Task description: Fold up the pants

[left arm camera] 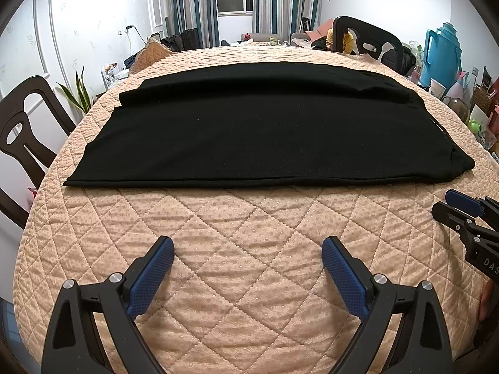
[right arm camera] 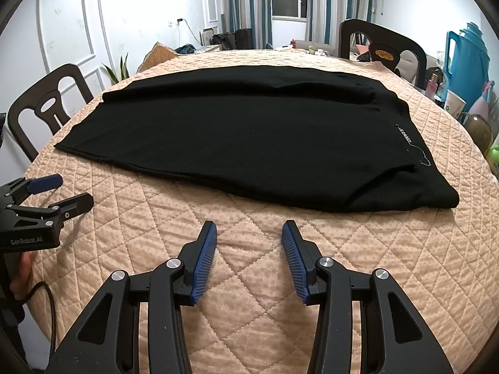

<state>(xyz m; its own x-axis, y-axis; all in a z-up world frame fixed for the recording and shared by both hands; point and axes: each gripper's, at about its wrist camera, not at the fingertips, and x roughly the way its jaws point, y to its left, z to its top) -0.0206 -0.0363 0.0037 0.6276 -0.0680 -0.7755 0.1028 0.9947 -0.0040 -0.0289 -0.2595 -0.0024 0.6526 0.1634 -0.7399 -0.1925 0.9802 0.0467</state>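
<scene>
Pants [left arm camera: 265, 131] lie folded lengthwise on your quilted table [left arm camera: 249, 249]; left claw [left arm camera: 248, 246] and right claw [right arm camera: 249, 230] gape wide, empty.

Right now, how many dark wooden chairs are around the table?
2: one chair at the table's left edge, another chair at the far right. Others may be hidden.

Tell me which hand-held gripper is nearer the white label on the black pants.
Right. The right hand-held gripper hovers open just short of the pants' near edge, toward the label end. The left hand-held gripper, also open, sits farther along toward the leg end.
</scene>
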